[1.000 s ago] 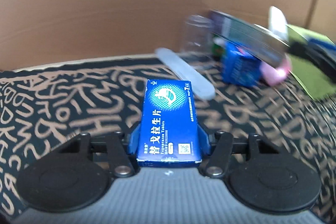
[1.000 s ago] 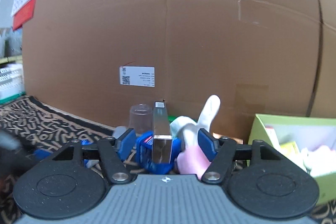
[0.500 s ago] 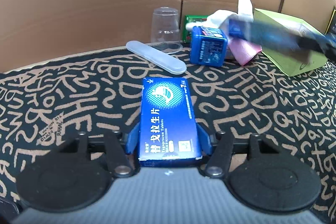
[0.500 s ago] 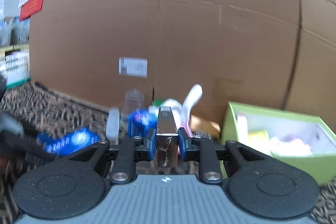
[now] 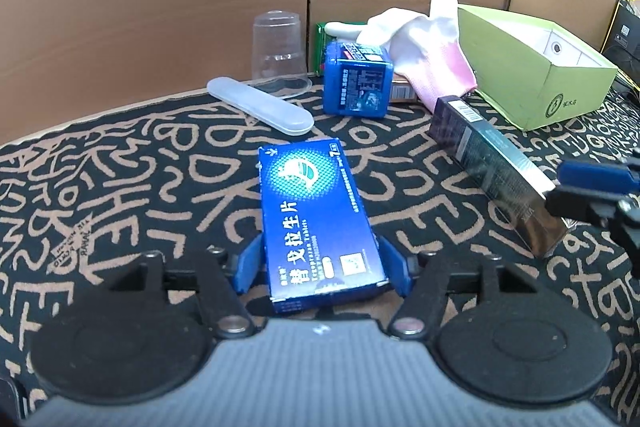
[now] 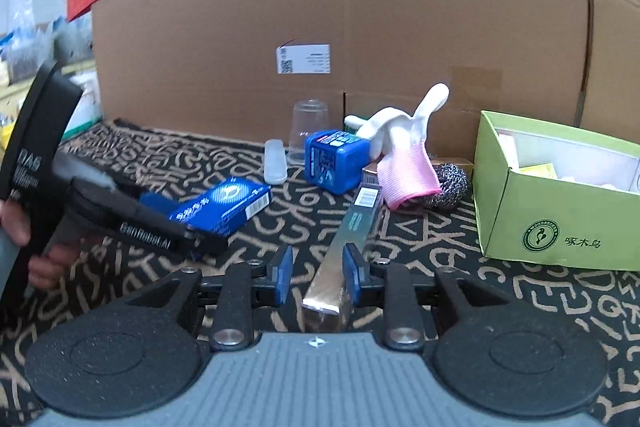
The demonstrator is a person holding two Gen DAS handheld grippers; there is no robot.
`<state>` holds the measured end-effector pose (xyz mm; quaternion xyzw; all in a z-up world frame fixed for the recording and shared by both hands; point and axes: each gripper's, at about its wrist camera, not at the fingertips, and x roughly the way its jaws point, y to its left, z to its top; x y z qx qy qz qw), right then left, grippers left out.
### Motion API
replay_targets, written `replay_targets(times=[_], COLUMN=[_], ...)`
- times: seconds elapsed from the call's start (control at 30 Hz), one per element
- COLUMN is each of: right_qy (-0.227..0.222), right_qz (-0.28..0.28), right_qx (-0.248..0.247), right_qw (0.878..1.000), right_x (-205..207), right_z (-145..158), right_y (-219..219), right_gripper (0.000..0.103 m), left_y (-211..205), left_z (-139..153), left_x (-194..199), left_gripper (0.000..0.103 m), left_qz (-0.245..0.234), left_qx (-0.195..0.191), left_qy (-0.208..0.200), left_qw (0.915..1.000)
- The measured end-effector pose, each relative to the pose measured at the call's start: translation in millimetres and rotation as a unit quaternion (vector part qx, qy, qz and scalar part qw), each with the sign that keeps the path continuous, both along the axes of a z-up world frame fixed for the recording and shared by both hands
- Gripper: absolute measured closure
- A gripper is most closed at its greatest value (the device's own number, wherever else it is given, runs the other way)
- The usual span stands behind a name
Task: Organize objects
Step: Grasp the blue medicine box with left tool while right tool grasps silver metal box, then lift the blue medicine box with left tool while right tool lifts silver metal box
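Note:
My left gripper [image 5: 322, 261] is shut on a flat blue medicine box [image 5: 316, 219], held just above the patterned mat; the box also shows in the right wrist view [image 6: 224, 205]. My right gripper [image 6: 318, 273] is open around the near end of a long silver box [image 6: 352, 227] that lies on the mat, with a gap at the left finger. The silver box also shows in the left wrist view [image 5: 496, 167]. A green open box [image 6: 556, 187] holding small items stands at the right.
A blue cube carton [image 6: 334, 161], a white and pink glove [image 6: 404, 147], a steel scourer [image 6: 450, 185], a clear cup [image 6: 310, 129] and a translucent case [image 6: 275, 167] lie near the cardboard wall [image 6: 340, 7]. The green box also shows in the left wrist view [image 5: 532, 67].
My right gripper lowered the silver box onto the mat and opened its jaws. My left gripper still holds the blue medicine box and has drawn back a little.

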<state>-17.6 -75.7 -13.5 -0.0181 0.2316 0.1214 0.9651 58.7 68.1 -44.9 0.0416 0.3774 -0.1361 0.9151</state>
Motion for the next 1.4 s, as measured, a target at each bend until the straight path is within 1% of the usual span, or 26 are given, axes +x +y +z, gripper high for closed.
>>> replay_targets(times=[0.07, 0.13, 0.23, 0.3, 0.33, 0.4, 0.47, 0.53, 0.6, 0.67, 0.7, 0.8, 0.87, 0.93, 1.0, 1.13, 1.23, 1.27, 1.33, 1.4], right_qy=[0.003, 0.004, 0.01, 0.009, 0.008, 0.001, 0.002, 0.003, 0.0, 0.001, 0.012, 0.049, 0.049, 0.047, 0.043, 0.034, 0.018, 0.012, 0.017, 0.005], right_qz=[0.001, 0.011, 0.038, 0.042, 0.037, 0.019, -0.004, -0.007, -0.006, -0.03, -0.042, -0.089, -0.114, -0.121, -0.113, -0.109, -0.081, -0.068, -0.037, -0.008], right_qx=[0.008, 0.017, 0.015, 0.009, 0.003, 0.006, 0.009, 0.016, 0.0, -0.027, -0.032, -0.003, -0.006, 0.006, 0.021, 0.011, 0.016, 0.012, -0.006, -0.035], right_qw=[1.0, 1.0, 0.999, 0.999, 0.999, 1.0, 1.0, 1.0, 1.0, 0.999, 0.999, 0.995, 0.992, 0.991, 0.992, 0.993, 0.996, 0.998, 0.999, 0.999], right_x=[4, 9, 13, 15, 17, 18, 20, 21, 20, 20, 22, 27, 25, 22, 21, 22, 16, 14, 13, 8], right_z=[-2, -6, -9, -9, -10, -9, -8, -9, -10, -13, -16, -24, -27, -26, -24, -22, -16, -15, -19, -24], right_y=[1, 7, 19, 22, 21, 13, 4, -2, -4, -7, -12, -33, -41, -45, -47, -40, -32, -27, -14, 4], right_gripper=[0.073, 0.073, 0.072, 0.072, 0.073, 0.073, 0.072, 0.072, 0.072, 0.071, 0.069, 0.065, 0.061, 0.061, 0.06, 0.06, 0.06, 0.06, 0.062, 0.06], left_y=[-1, -2, -2, 0, 0, 0, -1, -3, -4, -2, -2, -2, -3, -4, -4, -3, -4, -4, -5, -4], left_z=[0, -1, 0, -1, -1, -1, -2, -3, -3, -2, -2, -1, -2, -2, -2, -2, -2, -3, -3, -3], left_x=[0, -1, -2, -1, -2, -2, -3, -3, -3, -3, -3, -4, -4, -5, -5, -4, -4, -4, -4, -5], left_gripper=[0.036, 0.035, 0.035, 0.034, 0.033, 0.032, 0.028, 0.026, 0.026, 0.026, 0.026, 0.026, 0.025, 0.024, 0.023, 0.023, 0.022, 0.022, 0.022, 0.021], left_qz=[-0.002, -0.004, -0.007, -0.008, -0.008, -0.01, -0.013, -0.016, -0.016, -0.017, -0.016, -0.016, -0.016, -0.017, -0.017, -0.017, -0.019, -0.019, -0.019, -0.018], left_qx=[0.0, 0.004, 0.005, 0.001, 0.0, -0.001, 0.0, 0.004, 0.006, 0.003, 0.0, -0.001, 0.001, 0.002, 0.003, 0.002, 0.002, 0.002, 0.003, 0.0], left_qy=[-0.001, -0.004, -0.006, -0.007, -0.007, -0.01, -0.013, -0.016, -0.019, -0.019, -0.019, -0.02, -0.021, -0.022, -0.023, -0.023, -0.024, -0.024, -0.026, -0.026], left_qw=[1.0, 1.0, 1.0, 0.9999, 0.9999, 0.9999, 0.9998, 0.9997, 0.9997, 0.9997, 0.9997, 0.9997, 0.9996, 0.9996, 0.9996, 0.9996, 0.9995, 0.9995, 0.9995, 0.9995])
